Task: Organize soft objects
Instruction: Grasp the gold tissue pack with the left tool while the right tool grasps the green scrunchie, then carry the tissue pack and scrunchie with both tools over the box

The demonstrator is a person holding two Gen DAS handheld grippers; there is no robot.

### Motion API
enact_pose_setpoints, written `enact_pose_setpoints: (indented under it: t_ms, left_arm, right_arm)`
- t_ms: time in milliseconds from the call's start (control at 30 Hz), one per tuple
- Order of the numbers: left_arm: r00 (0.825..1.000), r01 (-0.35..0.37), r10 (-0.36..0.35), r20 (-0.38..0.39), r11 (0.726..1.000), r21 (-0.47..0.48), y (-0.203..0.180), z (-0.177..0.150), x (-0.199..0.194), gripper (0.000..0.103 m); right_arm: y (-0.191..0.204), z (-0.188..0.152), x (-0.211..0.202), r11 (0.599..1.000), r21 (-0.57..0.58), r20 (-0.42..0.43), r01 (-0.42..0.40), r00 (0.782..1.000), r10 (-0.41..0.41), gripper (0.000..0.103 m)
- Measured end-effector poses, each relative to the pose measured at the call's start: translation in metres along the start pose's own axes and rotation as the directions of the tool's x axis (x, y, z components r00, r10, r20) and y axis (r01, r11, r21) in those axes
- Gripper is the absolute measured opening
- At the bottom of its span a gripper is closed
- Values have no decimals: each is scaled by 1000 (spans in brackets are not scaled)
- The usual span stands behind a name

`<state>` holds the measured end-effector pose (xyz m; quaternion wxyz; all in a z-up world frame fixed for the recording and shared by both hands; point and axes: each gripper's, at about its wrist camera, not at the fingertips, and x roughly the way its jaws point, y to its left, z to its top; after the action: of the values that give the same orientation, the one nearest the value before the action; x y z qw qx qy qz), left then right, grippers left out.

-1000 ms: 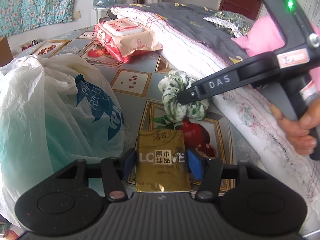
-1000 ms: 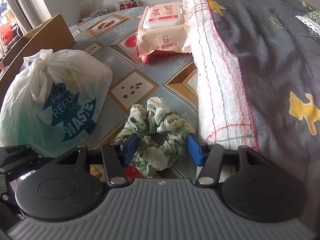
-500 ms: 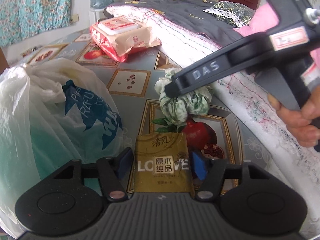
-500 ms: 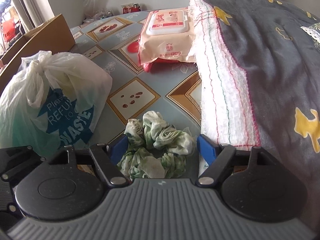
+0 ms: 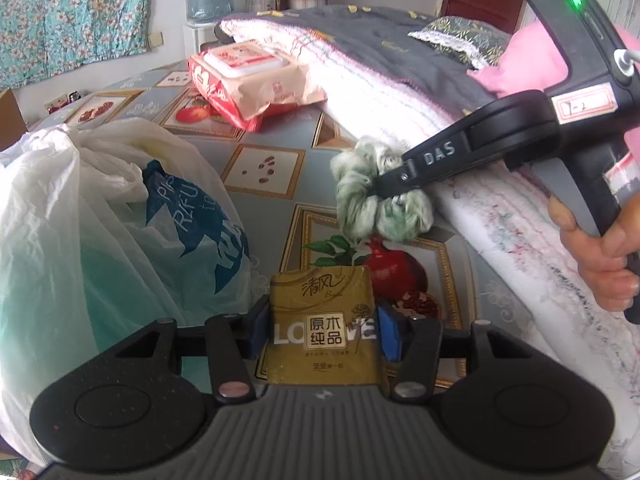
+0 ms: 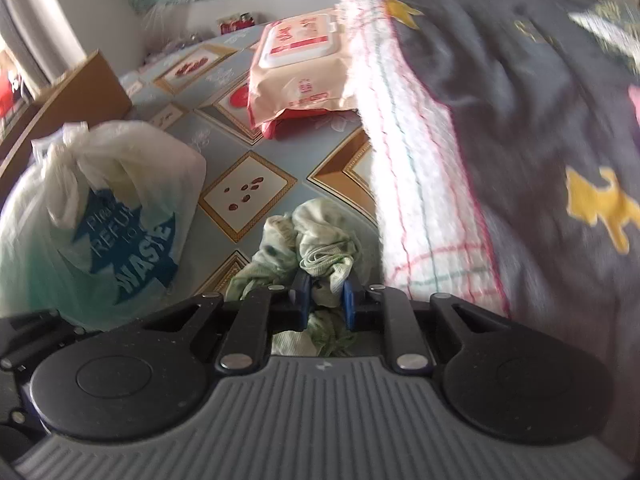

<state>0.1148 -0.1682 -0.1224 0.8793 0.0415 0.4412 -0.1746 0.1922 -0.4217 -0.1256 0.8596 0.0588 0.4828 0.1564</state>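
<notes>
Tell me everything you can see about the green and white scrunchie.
The scrunchie is a ring of soft, gathered fabric, pale green mottled with white and darker green patches. It is bunched and crumpled, its folds squeezed together where the right tongs are shut on it, blue pads pressing from both sides. It sits over the patterned tablecloth, close beside the folded quilt's white edge. Whether it rests on the cloth or is lifted, I cannot tell.

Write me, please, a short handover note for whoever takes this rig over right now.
Right gripper: shut on the green scrunchie, beside the folded blanket.
Left gripper: jaws closing around the gold tissue pack; pads look about at its sides, grip not confirmed.
Wet wipes packs and the plastic bag sit on the tablecloth.
Done: scrunchie gripped.
Left: secure the tissue pack, then put both away.
</notes>
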Motion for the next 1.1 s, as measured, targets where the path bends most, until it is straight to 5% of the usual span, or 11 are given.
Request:
enact_pose_setpoints:
  t_ms: [233,600,900,1100]
  left_arm:
    - [998,18,-18,62,1000,7,-4,-2,-27,54]
    - [978,36,-30,205,999,-26,4,-7,-97,54]
    - [927,-26,85,366,986,-163,59,-22,-192,54]
    - [868,-131,253,428,947,-294,120,-39,-249,54]
  right_arm:
    - [-18,-11,-36,987,144,54,-68,997,60,13]
    - [1,-16,-118,985,139,203,-103,976,73,13]
    - [78,7,-177,971,-25,312,-238,921,234,13]
    - [159,37,-172,924,-151,272,-351,884,380,13]
